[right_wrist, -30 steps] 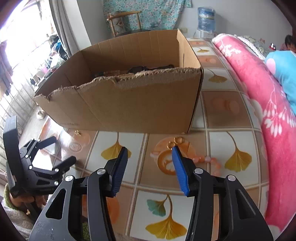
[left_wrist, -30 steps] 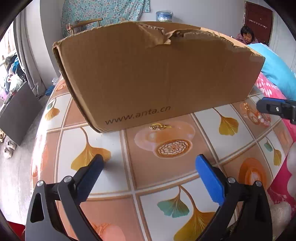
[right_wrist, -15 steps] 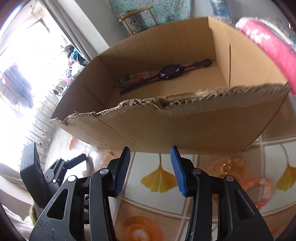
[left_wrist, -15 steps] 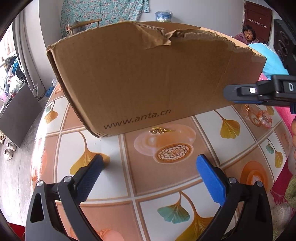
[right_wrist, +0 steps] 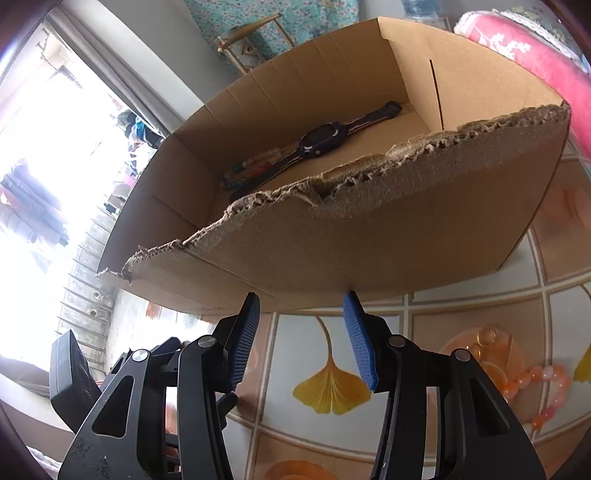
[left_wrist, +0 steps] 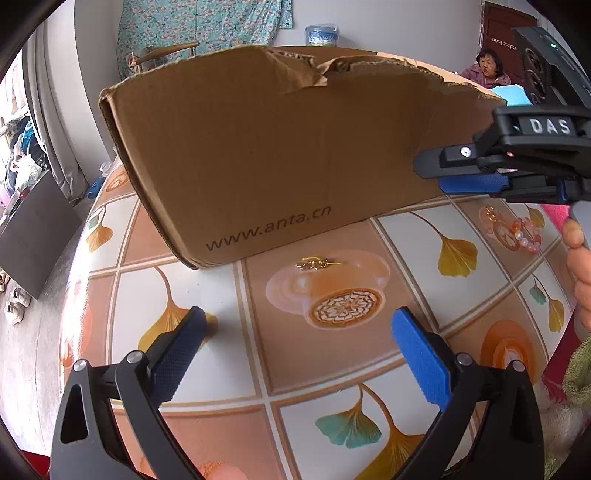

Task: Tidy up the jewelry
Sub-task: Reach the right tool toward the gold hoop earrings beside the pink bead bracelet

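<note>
Brown cardboard box (left_wrist: 280, 155); ginkgo-leaf tablecloth (left_wrist: 454, 254), orange-white checks; watch (right_wrist: 321, 142) seemingly dark blue; claw pads (right_wrist: 243, 341) blue.

Premises: a lived-in domestic room. Upper centre of the left wrist view, a floral curtain (left_wrist: 199, 26) hangs behind a wooden chair (left_wrist: 166, 55). Far left, shoes (left_wrist: 14, 306) sit on the floor. Upper right of the right wrist view, a pink quilt (right_wrist: 535, 55).

Right gripper (right_wrist: 301, 334) now up against the cardboard box (right_wrist: 369, 236), its interior newly in sight.
</note>
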`<state>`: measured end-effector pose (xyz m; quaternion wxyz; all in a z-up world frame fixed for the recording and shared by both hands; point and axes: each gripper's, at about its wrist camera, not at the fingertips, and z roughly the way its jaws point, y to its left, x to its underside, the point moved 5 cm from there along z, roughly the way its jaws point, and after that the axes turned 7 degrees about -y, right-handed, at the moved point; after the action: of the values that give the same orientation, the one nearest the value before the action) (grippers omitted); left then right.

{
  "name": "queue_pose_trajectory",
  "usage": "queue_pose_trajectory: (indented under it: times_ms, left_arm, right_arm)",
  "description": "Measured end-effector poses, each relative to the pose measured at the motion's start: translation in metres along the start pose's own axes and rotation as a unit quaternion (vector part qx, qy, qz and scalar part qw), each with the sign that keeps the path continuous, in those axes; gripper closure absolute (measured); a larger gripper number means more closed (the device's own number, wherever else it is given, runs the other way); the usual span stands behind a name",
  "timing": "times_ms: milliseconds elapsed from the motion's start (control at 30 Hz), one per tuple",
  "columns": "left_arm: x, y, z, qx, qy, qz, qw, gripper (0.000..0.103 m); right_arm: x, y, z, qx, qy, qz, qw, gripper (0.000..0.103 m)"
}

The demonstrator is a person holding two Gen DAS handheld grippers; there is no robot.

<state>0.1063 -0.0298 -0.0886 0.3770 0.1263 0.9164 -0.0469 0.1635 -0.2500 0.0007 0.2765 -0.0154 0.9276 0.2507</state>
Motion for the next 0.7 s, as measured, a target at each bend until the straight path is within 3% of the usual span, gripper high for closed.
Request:
queue_pose_trajectory:
  times_ms: [300,533,700]
  left_arm:
    - [0.000,-0.001,0.000,-0.007,0.004,-0.006,0.9999,0.004]
    - [-0.001,0.000,0.001,-0.007,0.009,-0.007,0.9999,0.004]
    - [-0.001,0.000,0.002,-0.007,0.015,-0.007,0.9998,0.004]
  right_arm:
    - [0.048,0.003,-0.037,0.060,0.023,-0.086,0.994,0.033]
    - [0.081,0.004,-0.048,0.107,0.035,-0.160,0.981,0.027]
    - [0.099,0.019,-0.044,0.119,0.037,-0.231,0.965,0.023]
